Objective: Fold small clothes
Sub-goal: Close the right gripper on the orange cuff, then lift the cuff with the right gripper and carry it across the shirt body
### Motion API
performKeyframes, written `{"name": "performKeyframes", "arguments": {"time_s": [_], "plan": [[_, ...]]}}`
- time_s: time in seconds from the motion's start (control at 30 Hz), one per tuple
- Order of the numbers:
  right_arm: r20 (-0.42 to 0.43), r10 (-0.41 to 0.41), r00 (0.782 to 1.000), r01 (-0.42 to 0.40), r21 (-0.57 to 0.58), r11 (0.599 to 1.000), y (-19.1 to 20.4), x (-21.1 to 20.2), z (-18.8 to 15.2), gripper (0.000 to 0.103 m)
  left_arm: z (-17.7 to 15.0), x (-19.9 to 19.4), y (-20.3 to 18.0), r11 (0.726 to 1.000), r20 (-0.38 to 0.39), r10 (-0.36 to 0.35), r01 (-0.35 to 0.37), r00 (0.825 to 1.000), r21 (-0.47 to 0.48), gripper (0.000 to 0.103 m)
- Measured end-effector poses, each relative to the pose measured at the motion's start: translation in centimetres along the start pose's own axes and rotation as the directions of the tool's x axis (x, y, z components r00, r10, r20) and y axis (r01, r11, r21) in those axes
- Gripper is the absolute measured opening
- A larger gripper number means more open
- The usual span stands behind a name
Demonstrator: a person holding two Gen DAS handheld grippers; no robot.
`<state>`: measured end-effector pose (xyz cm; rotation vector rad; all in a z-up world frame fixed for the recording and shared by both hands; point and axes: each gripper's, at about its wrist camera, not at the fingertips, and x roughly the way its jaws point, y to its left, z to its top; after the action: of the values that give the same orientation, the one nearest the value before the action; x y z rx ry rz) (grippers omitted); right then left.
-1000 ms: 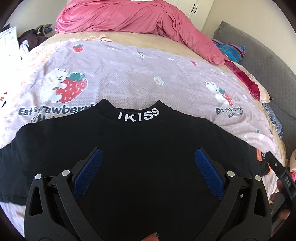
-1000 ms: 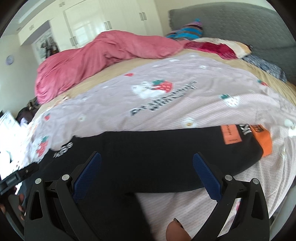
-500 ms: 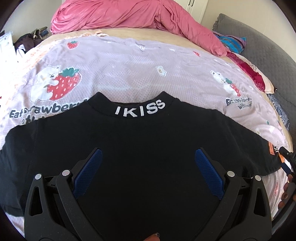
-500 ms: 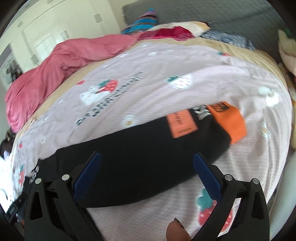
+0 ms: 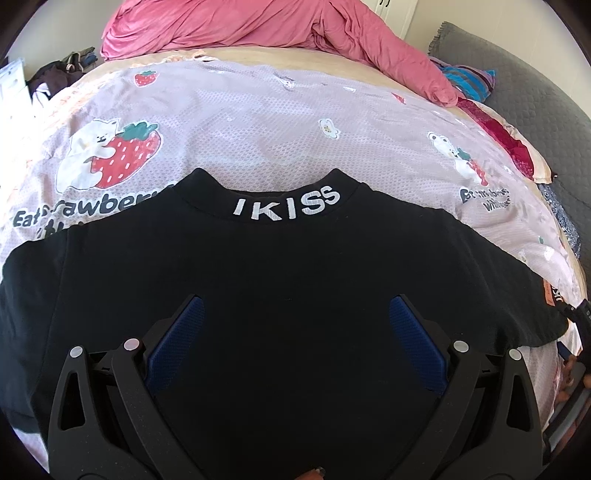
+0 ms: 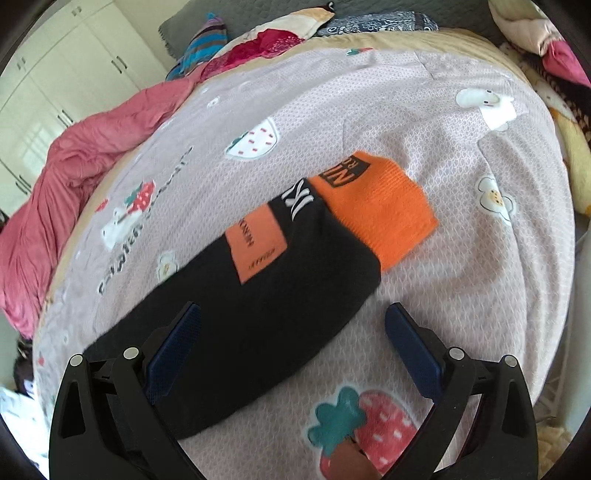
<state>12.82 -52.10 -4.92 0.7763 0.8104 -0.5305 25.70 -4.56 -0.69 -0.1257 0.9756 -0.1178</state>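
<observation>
A black long-sleeved top (image 5: pixel 295 280) lies flat on the bed, back side up, its collar lettered "IKISS" (image 5: pixel 286 206) pointing away from me. My left gripper (image 5: pixel 295 321) hovers open over the middle of its back, nothing between the blue pads (image 5: pixel 177 339). In the right wrist view the top's sleeve (image 6: pixel 266 302) stretches out toward an orange cuff (image 6: pixel 384 206), with an orange patch (image 6: pixel 256 243) beside it. My right gripper (image 6: pixel 291 328) is open above the sleeve, short of the cuff. The right gripper's edge shows at the far right of the left wrist view.
A lilac strawberry-print blanket (image 5: pixel 258 122) covers the bed. A pink duvet (image 5: pixel 258 26) is heaped at the far side. Pillows and striped cloth (image 6: pixel 207 40) lie by a grey headboard (image 5: pixel 546 92). White wardrobes (image 6: pixel 62 74) stand behind. Clothes (image 6: pixel 554 48) pile at the right edge.
My right gripper has swung along the sleeve toward the orange cuff, which now sits near the middle of its view. My left gripper has risen slightly over the top's back. Both stay open.
</observation>
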Motion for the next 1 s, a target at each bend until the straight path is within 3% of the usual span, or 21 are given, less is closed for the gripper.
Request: {"name": "performKeyframes", "arguments": {"time_s": [0.27, 0.3, 0.33, 0.43, 0.53, 0.83, 1.0], "plan": [[0.021, 0.090, 0.996, -0.091, 0.020, 0.996, 0.3, 1.8, 2.0, 0.096, 0.6, -0.9, 1.7, 1.000, 0.020, 0.004, -0.003, 1.000, -0.030, 0.094], [0.029, 0.105, 0.994, -0.106, 0.020, 0.994, 0.4, 1.7, 2.1, 0.083, 0.7, -1.0, 1.8, 0.999, 0.023, 0.008, -0.007, 1.000, -0.033, 0.094], [0.040, 0.122, 0.992, -0.123, 0.012, 0.992, 0.5, 1.6, 2.1, 0.060, 0.7, -1.2, 2.0, 0.999, 0.024, 0.008, -0.007, 1.000, -0.040, 0.094], [0.047, 0.156, 0.987, -0.156, -0.002, 0.988, 0.7, 1.2, 2.1, 0.027, 0.7, -1.7, 2.5, 0.998, 0.023, -0.004, 0.005, 1.000, -0.057, 0.094], [0.059, 0.221, 0.973, -0.221, -0.012, 0.975, 0.7, 0.6, 2.1, 0.016, 0.7, -2.0, 2.8, 0.998, 0.021, -0.003, 0.005, 1.000, -0.065, 0.094], [0.107, 0.400, 0.910, -0.382, -0.158, 0.911, 4.0, -3.1, 1.1, 0.014, 0.8, -3.9, 3.9, 0.991, 0.062, -0.056, 0.063, 0.996, -0.116, 0.094], [0.091, 0.463, 0.882, -0.426, -0.268, 0.864, 6.9, -4.5, -0.5, 0.013, 0.7, -4.7, 4.8, 0.982, 0.068, -0.105, 0.114, 0.992, -0.152, 0.094]]}}
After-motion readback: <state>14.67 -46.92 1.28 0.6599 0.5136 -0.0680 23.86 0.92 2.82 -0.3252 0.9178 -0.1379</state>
